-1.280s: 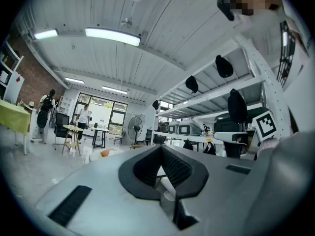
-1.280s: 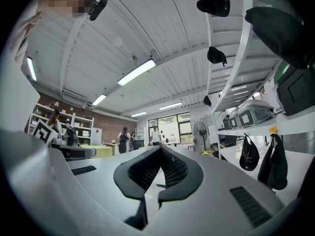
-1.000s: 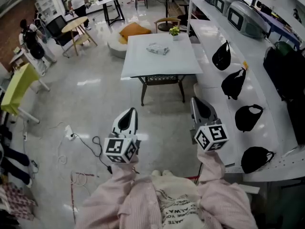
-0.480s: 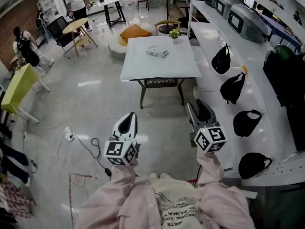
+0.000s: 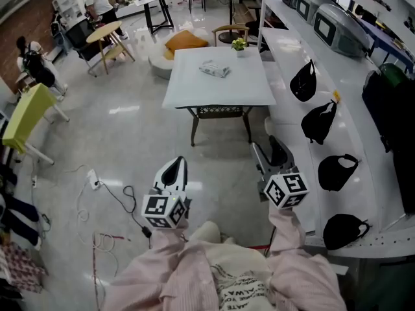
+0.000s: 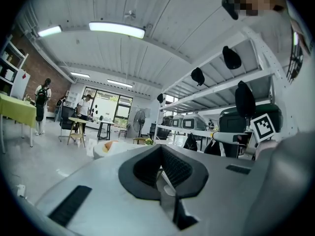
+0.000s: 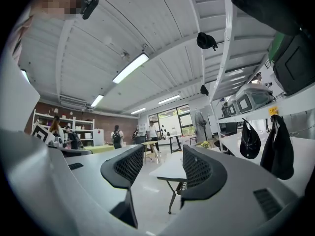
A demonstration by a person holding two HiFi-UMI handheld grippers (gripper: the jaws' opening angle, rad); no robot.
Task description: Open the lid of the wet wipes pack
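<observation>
The wipes pack (image 5: 214, 69) lies on the white table (image 5: 194, 94) far ahead, toward its far edge, near a small plant (image 5: 238, 43). Well apart from it, near over the floor (image 5: 117, 135), the left gripper (image 5: 175, 164) is pressed together and empty. The right gripper (image 5: 270, 149) has just been opening and stands spread, with nothing between its jaws.

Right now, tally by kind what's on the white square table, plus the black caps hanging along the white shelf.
Black fabric caps on the white shelf: 4
Crinkled white wet wipes pack on the white square table: 1
Small green potted plant: 1
Total: 6
</observation>
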